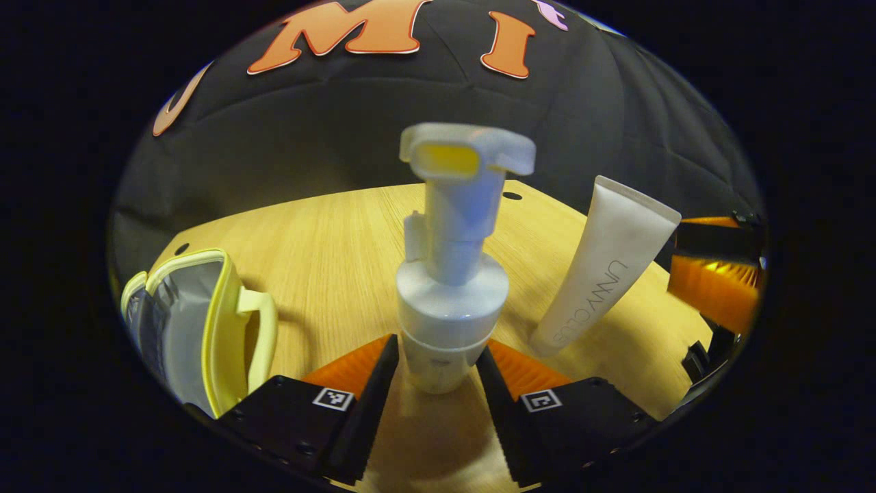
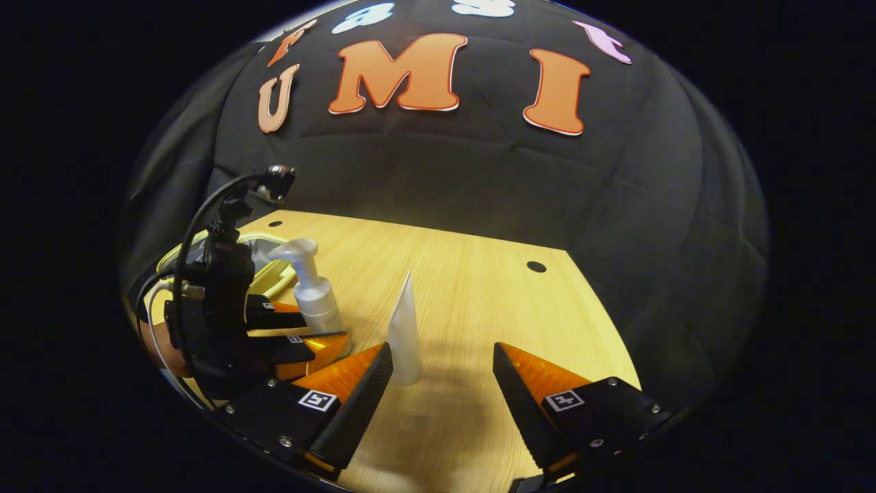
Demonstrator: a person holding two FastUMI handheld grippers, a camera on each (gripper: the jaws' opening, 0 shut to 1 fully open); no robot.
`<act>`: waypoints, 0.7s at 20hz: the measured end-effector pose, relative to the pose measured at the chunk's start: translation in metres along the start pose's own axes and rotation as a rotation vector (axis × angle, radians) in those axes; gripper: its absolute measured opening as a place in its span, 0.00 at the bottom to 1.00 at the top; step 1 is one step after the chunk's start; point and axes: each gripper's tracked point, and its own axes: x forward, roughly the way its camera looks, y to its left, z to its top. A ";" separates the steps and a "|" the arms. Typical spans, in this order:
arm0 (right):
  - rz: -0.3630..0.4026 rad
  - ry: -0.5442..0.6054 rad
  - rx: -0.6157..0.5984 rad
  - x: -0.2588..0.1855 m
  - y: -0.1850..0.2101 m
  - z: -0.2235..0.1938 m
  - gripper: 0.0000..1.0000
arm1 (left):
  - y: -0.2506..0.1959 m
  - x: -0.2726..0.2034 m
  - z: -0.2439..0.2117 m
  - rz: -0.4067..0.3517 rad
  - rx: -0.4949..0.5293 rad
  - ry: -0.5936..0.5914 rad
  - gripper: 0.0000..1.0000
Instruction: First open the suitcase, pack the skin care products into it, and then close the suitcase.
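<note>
Presently, in the left gripper view, the left gripper (image 1: 438,373) sits with its two fingers on either side of the base of a white pump bottle (image 1: 452,274), which stands upright on the wooden table (image 1: 328,233); the fingers lie against or just beside the bottle's lower body, and whether both press on it cannot be told. Left of the bottle, near the table's edge, a small pale yellow suitcase (image 1: 198,329) lies open, its grey lining and handle in sight. Right of the bottle a white tube (image 1: 606,267) stands on its cap, tilted in this view. Farther right, at the border of the view, part of the other gripper shows. In the right gripper view, the right gripper (image 2: 441,383) is spread wide, holding nothing, its fingers low over the table (image 2: 493,287). The tube (image 2: 404,335) stands just beyond the left finger, apart from the right finger. To the left, the left gripper (image 2: 301,332) and its camera mount are seen around the pump bottle (image 2: 311,291), with the suitcase (image 2: 267,263) behind them at the far left
</note>
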 end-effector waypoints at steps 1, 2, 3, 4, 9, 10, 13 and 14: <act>0.012 0.012 0.000 0.007 0.005 -0.002 0.94 | 0.000 0.005 0.002 0.002 0.005 -0.002 0.69; 0.026 0.024 0.002 0.013 0.009 -0.007 0.95 | 0.001 0.001 0.004 0.003 0.010 -0.005 0.64; 0.035 0.037 0.007 0.014 0.013 -0.014 0.95 | 0.001 0.002 0.004 0.005 0.007 -0.002 0.65; 0.043 0.040 0.014 0.018 0.016 -0.019 0.95 | 0.002 0.001 0.004 0.002 -0.002 0.004 0.64; 0.063 0.087 0.008 0.045 0.024 -0.040 0.95 | 0.014 -0.019 0.020 0.028 -0.049 0.001 0.62; 0.068 0.092 0.005 0.049 0.026 -0.041 0.95 | 0.017 -0.026 0.026 0.030 -0.049 -0.010 0.62; 0.060 0.101 0.004 0.058 0.024 -0.052 0.95 | 0.029 -0.050 0.053 0.046 -0.034 -0.054 0.63; 0.067 0.106 0.010 0.062 0.025 -0.053 0.95 | 0.033 -0.059 0.061 0.051 -0.030 -0.067 0.62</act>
